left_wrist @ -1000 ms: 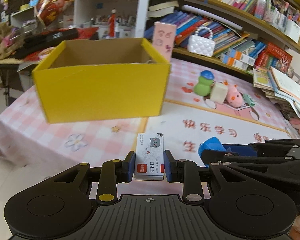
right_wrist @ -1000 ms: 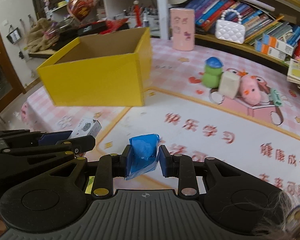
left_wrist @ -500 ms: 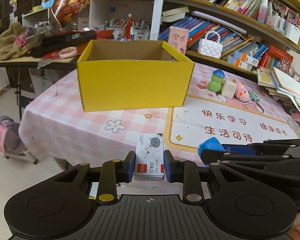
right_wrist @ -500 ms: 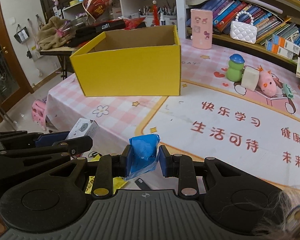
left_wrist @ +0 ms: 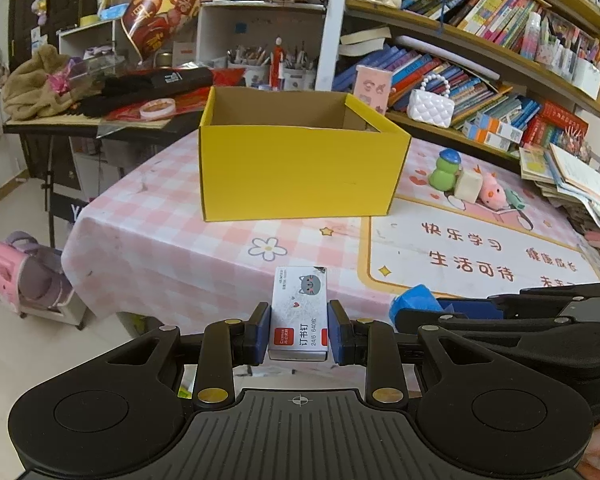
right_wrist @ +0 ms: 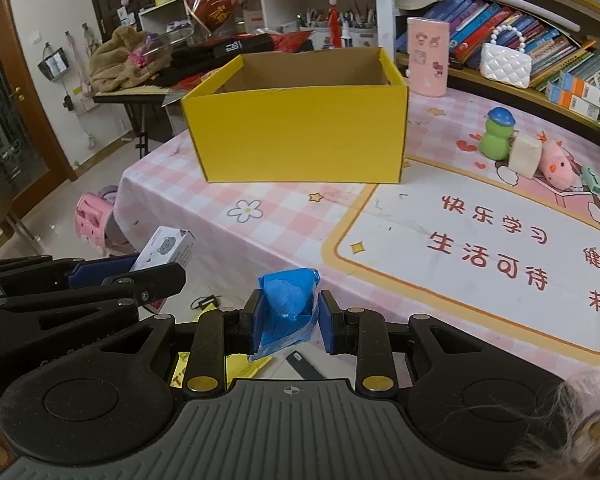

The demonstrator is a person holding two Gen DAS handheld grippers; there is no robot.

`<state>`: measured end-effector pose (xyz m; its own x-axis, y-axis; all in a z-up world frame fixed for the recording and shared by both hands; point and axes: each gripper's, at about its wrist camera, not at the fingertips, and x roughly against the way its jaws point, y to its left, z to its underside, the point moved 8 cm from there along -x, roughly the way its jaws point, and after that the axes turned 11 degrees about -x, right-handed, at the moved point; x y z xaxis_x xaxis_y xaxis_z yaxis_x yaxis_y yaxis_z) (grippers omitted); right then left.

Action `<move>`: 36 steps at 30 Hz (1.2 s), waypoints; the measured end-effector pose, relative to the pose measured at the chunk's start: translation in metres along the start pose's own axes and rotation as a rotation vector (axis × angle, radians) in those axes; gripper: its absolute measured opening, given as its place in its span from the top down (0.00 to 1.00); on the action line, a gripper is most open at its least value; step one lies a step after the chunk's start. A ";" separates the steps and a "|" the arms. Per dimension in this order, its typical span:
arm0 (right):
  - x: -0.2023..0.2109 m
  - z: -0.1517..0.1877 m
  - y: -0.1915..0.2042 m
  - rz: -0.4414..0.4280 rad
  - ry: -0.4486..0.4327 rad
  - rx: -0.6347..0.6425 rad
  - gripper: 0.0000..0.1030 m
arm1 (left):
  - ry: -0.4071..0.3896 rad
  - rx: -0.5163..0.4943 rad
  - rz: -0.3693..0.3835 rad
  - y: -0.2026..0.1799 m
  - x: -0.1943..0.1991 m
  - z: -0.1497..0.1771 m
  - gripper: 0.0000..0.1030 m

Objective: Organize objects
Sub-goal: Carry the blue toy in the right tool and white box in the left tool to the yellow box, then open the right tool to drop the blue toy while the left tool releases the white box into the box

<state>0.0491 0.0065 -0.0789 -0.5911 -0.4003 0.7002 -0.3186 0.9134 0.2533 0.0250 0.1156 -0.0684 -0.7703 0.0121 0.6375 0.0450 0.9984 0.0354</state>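
My left gripper [left_wrist: 299,332] is shut on a small white staple box [left_wrist: 299,312] with a grey cat print and a red label. My right gripper [right_wrist: 287,318] is shut on a crumpled blue packet [right_wrist: 286,308]. Both are held off the near edge of the table, side by side. In the right wrist view the staple box [right_wrist: 166,248] shows at the left, and the blue packet [left_wrist: 414,302] shows at the right of the left wrist view. An open yellow cardboard box [left_wrist: 300,160] stands ahead on the pink checked tablecloth [left_wrist: 172,248]; what lies inside it is hidden.
A green figure [left_wrist: 444,172], a cream cube [left_wrist: 468,186] and a pink plush [left_wrist: 492,194] sit to the right of the box. Bookshelves [left_wrist: 480,60] run behind. A pink bag [left_wrist: 16,276] and yellow scraps [right_wrist: 236,364] lie on the floor.
Both grippers have pulled back from the yellow box with their loads; the box looks smaller and farther, and the table's near edge and the floor have come into view.
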 end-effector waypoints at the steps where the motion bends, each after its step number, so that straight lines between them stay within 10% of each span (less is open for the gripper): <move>1: -0.001 0.000 0.001 0.002 0.002 0.005 0.75 | -0.002 0.005 0.001 0.001 0.000 0.000 0.73; 10: -0.006 -0.035 0.000 0.001 -0.091 0.033 0.75 | -0.080 0.031 -0.020 0.011 -0.009 -0.031 0.73; 23: -0.043 -0.174 -0.014 -0.038 -0.284 0.060 0.75 | -0.221 0.048 -0.101 0.033 -0.064 -0.135 0.73; 36: -0.123 -0.210 -0.018 -0.050 -0.168 0.144 0.75 | -0.081 0.031 -0.139 0.044 -0.144 -0.142 0.73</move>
<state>0.2830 0.0550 -0.0291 -0.6833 -0.4621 0.5653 -0.4460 0.8772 0.1780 0.2283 0.1502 -0.0491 -0.8164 -0.1227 0.5644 -0.0841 0.9920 0.0939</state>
